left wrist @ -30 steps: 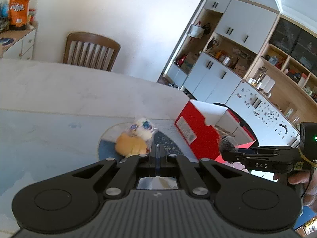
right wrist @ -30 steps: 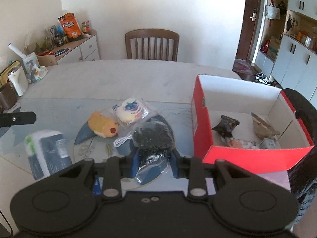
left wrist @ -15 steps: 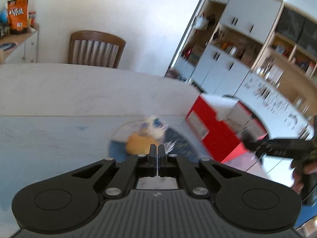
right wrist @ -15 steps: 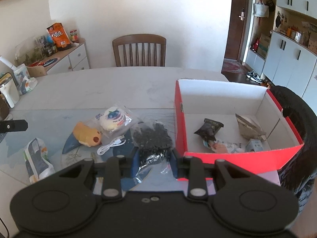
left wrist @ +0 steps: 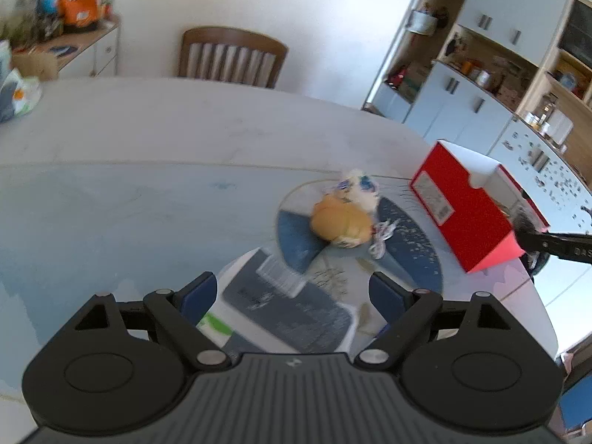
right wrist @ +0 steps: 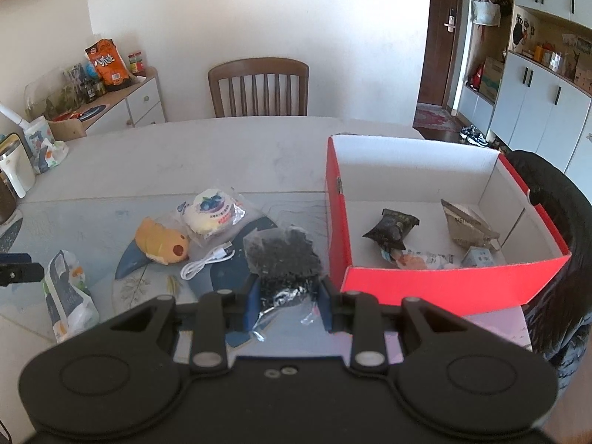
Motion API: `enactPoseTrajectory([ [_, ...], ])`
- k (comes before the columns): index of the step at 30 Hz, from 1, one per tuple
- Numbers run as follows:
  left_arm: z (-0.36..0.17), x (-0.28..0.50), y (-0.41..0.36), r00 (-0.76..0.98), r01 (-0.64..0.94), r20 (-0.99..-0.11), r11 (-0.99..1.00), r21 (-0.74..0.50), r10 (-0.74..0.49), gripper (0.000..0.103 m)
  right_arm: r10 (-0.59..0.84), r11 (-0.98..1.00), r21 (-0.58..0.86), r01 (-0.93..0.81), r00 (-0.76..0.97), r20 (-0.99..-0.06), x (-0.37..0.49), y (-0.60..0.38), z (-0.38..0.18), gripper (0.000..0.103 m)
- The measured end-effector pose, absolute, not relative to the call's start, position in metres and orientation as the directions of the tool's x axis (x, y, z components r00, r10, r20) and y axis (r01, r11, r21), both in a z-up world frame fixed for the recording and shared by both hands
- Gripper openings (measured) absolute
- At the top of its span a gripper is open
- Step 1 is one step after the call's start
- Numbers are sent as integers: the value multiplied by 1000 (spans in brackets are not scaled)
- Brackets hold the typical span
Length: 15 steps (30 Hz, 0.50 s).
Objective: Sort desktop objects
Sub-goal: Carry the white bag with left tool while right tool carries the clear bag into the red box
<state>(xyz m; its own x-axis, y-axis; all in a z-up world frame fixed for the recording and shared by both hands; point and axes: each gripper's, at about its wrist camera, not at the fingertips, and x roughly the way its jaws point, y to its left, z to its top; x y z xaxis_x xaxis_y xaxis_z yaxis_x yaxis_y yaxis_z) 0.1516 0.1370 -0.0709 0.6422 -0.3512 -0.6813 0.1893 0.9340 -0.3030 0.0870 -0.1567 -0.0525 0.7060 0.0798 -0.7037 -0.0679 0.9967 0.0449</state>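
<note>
Dining room with a wooden chair (right wrist: 258,87) at the far edge of a pale marble table (right wrist: 207,151), glass-topped in the near part; red shoebox (right wrist: 436,281) open at right, already holding several snack packets. Right gripper (right wrist: 288,305) clamped on the lower end of a clear bag of dark granules (right wrist: 283,259), bag hanging just left of the box's near corner and not yet over the rim. Left gripper (left wrist: 292,298) with jaws just opened wide, straddling a grey-and-white wipes-type pack (left wrist: 286,309) lying flat on the glass; pads not pressing it, view blurred. Still on the table between them: yellow plush toy (right wrist: 161,242), wrapped blueberry bun (right wrist: 211,212), white cable (right wrist: 207,261). Likely faults: thin film slipping from the pinch, since only the crumpled end is caught; bag's loose top snagging the red wall if swung across too low, shoving the light box. For the left side, soft pack buckling or skidding on glass when squeezed; jaws closing off-centre.
</note>
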Motion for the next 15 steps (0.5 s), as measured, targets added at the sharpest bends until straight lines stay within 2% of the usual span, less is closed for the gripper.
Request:
enactPoseTrajectory([
  [1,-75,153,141,635,168,-688,932,-321,-352,90,80,997,45,-68,706,-704,87,-157,-53,32],
  [3,-84,157,146,617,134,-707,931,-340,-347,103,81,997,45,-69,706,-704,86,-155,-53,32],
  [9,-106,169,152,589,49,-747,936,-348,-308,103,82,997,47,-68,710,-700,86,-155,-54,32],
  [15,-127,183,147,519,30,-785,925,-379,-338,103,71,997,41,-59,704,-707,86,-157,-56,32],
])
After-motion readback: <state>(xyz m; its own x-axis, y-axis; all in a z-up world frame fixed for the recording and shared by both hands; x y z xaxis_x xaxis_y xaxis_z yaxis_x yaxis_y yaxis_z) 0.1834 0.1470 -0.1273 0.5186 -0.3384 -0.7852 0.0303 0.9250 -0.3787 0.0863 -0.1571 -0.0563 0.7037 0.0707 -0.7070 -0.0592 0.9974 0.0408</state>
